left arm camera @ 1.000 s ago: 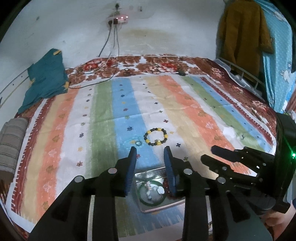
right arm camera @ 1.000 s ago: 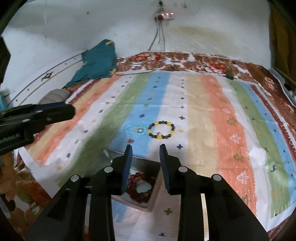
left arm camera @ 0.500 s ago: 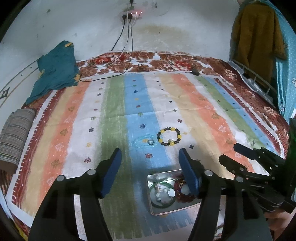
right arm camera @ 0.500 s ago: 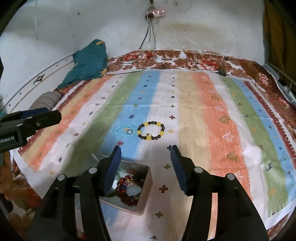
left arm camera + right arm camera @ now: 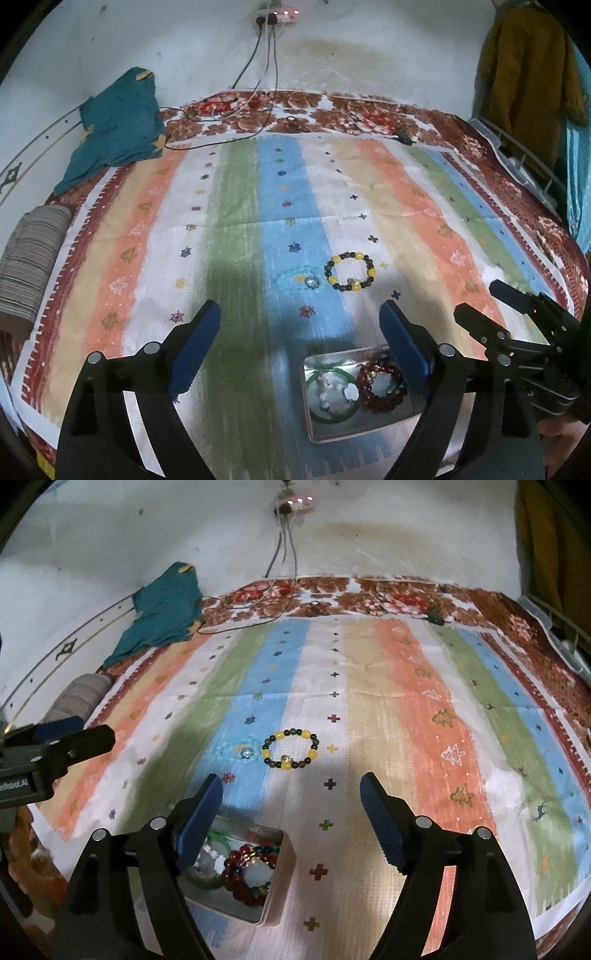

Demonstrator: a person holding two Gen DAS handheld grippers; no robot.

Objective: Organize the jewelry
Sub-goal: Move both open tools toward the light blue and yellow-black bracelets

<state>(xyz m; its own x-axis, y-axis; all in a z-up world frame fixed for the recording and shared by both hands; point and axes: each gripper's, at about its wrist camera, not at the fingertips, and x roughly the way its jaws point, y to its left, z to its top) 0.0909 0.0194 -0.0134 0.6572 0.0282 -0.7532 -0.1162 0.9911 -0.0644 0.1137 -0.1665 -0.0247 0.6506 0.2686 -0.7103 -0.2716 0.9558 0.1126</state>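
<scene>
A black-and-yellow bead bracelet (image 5: 350,271) (image 5: 290,750) lies on the striped cloth, with a pale blue bead bracelet (image 5: 298,277) (image 5: 237,750) just left of it. A metal tin (image 5: 399,424) (image 5: 282,867) near the front edge holds a red bead bracelet (image 5: 380,387) (image 5: 245,878), a green bangle (image 5: 334,397) and small white pieces. My left gripper (image 5: 300,321) is open and empty above the cloth, behind the tin. My right gripper (image 5: 291,794) is open and empty, above the tin's far side.
A teal cloth (image 5: 118,122) and a rolled striped fabric (image 5: 29,254) lie at the left. Cables (image 5: 258,74) hang from a wall socket onto the far end of the bed. A mustard garment (image 5: 524,59) hangs at the right.
Both grippers opened wide from nearly shut and pulled up and back from the tin. The red bracelet now lies in the tin.
</scene>
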